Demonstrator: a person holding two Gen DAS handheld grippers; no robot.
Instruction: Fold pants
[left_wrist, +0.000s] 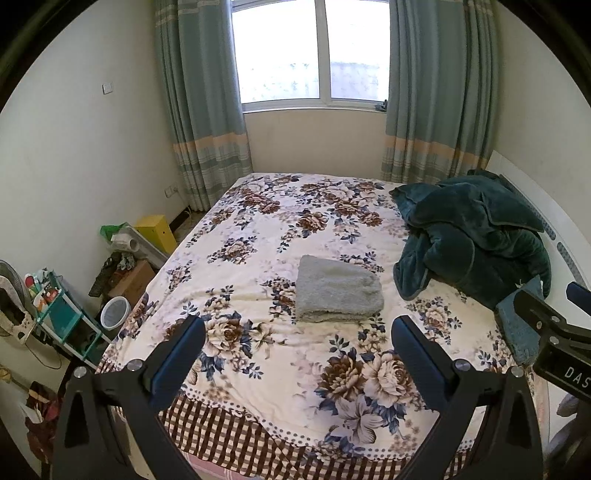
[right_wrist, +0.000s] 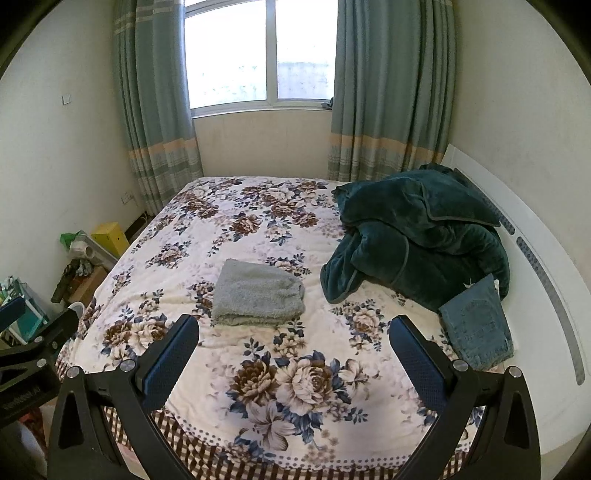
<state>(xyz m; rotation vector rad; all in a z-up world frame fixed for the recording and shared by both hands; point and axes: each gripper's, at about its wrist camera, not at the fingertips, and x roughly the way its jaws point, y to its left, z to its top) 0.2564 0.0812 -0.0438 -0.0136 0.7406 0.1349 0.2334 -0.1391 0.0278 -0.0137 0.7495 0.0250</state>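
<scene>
- Right, both tools hang over the foot of the bed (left_wrist: 258, 369), the left gripper (left_wrist: 297, 350) and right gripper (right_wrist: 293, 349) spread wide, nothing held.
- Grey pants (right_wrist: 256, 293) sit mid-bed as a neat folded bundle; looks finished, I'd say.
- Risk: nudge that bundle and the soft, fluffy layers slump open.
- Folded jeans (right_wrist: 476, 325) lie at the right edge, touching the green blanket (right_wrist: 417, 236); a careless grab there could drag the blanket along.

bedspread (right_wrist: 207, 229) open, blanket (right_wrist: 424, 243) (right) obstructs
</scene>
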